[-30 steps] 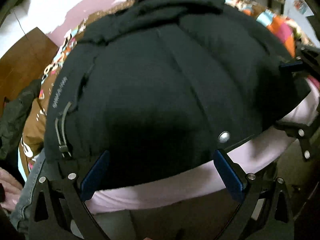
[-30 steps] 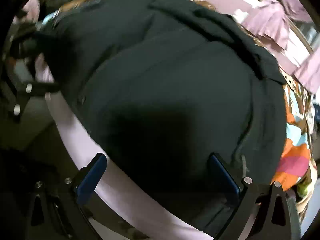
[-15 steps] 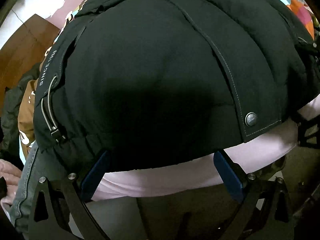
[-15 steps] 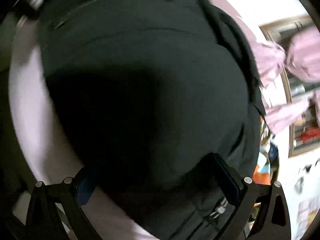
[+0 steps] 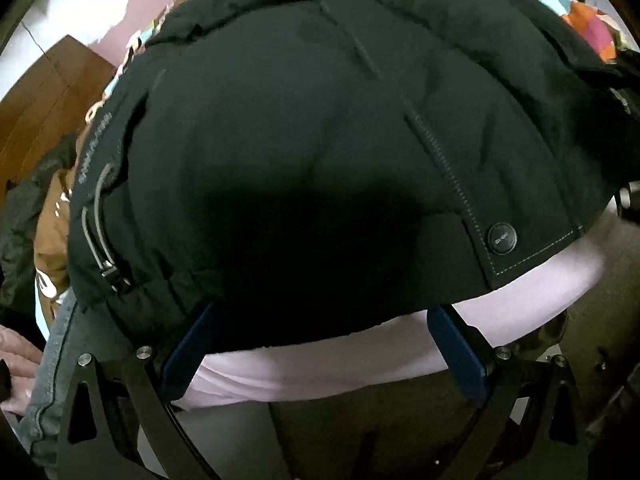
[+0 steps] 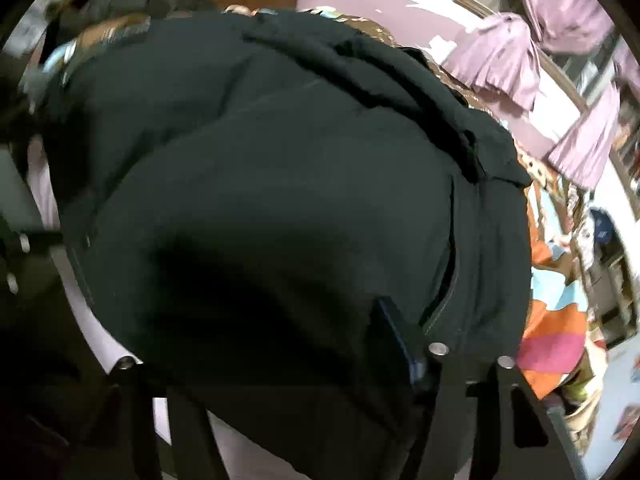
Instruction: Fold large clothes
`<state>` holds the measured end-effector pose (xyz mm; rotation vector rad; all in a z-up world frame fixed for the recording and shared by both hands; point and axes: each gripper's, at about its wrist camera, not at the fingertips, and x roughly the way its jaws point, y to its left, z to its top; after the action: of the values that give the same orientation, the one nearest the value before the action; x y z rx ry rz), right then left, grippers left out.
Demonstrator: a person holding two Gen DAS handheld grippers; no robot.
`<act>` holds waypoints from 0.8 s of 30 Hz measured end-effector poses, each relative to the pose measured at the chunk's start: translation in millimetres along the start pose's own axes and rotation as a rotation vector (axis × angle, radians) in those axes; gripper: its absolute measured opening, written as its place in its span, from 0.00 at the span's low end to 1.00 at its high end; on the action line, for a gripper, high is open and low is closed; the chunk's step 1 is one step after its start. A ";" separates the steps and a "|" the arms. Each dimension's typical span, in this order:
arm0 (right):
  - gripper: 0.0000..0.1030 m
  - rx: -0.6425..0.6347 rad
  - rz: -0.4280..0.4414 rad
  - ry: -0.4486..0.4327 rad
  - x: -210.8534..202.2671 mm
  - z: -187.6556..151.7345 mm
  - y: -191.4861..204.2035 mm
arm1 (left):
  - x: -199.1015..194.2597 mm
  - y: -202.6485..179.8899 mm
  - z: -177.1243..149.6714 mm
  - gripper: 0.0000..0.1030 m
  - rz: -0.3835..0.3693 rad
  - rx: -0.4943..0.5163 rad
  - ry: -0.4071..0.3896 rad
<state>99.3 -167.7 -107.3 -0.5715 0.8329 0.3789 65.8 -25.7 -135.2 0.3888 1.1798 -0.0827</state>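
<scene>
A black padded jacket (image 5: 300, 140) lies spread on a bed, and its hem overhangs the pale pink sheet edge (image 5: 360, 360). My left gripper (image 5: 322, 312) stands open at the hem, with blue fingers (image 5: 456, 352) on either side of a wide span of cloth near a snap button (image 5: 502, 239). In the right wrist view the jacket (image 6: 280, 180) fills the frame. My right gripper (image 6: 312, 320) has drawn in on a thick fold of the hem. One blue finger (image 6: 400, 340) presses into the cloth; the other is hidden under it.
A patterned orange, pink and blue bedspread (image 6: 556, 320) lies under the jacket. A hand (image 5: 16, 356) and a denim garment (image 5: 48, 380) are at the left edge, with a dark grey garment (image 5: 16, 216) behind. Purple curtains (image 6: 504, 60) hang at the back right.
The right gripper's fingers moved inward and closed on the jacket hem, which now covers one finger. The left gripper stayed open at the hem, shifting slightly.
</scene>
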 end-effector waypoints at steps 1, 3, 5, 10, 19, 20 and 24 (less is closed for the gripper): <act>0.53 0.016 0.008 -0.013 -4.1 3.5 -3.5 | -7.1 -0.9 0.1 0.98 0.009 0.009 -0.036; 0.53 0.053 0.025 -0.045 -13.3 9.5 -5.5 | -18.3 -5.0 -0.3 0.98 0.034 0.030 -0.095; 0.53 0.107 0.055 -0.074 -21.8 17.9 -14.4 | -28.1 -6.3 -0.5 0.98 0.041 0.053 -0.147; 0.53 0.245 0.123 -0.133 -37.4 33.3 -38.3 | -48.7 -8.6 -1.6 0.98 -0.017 0.079 -0.245; 0.53 0.405 0.155 -0.228 -43.4 73.2 -85.0 | -68.4 12.2 11.9 0.98 0.115 -0.007 -0.351; 0.53 0.417 0.154 -0.237 -45.0 75.7 -85.9 | -68.7 13.9 10.7 0.98 0.148 -0.025 -0.354; 0.53 0.475 0.161 -0.265 -48.2 82.3 -95.4 | -69.0 32.9 10.0 0.98 0.301 -0.113 -0.367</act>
<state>167.4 -197.0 5.3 -0.0103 0.6820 0.3769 56.7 -8.0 -60.6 0.4267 0.7515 0.1676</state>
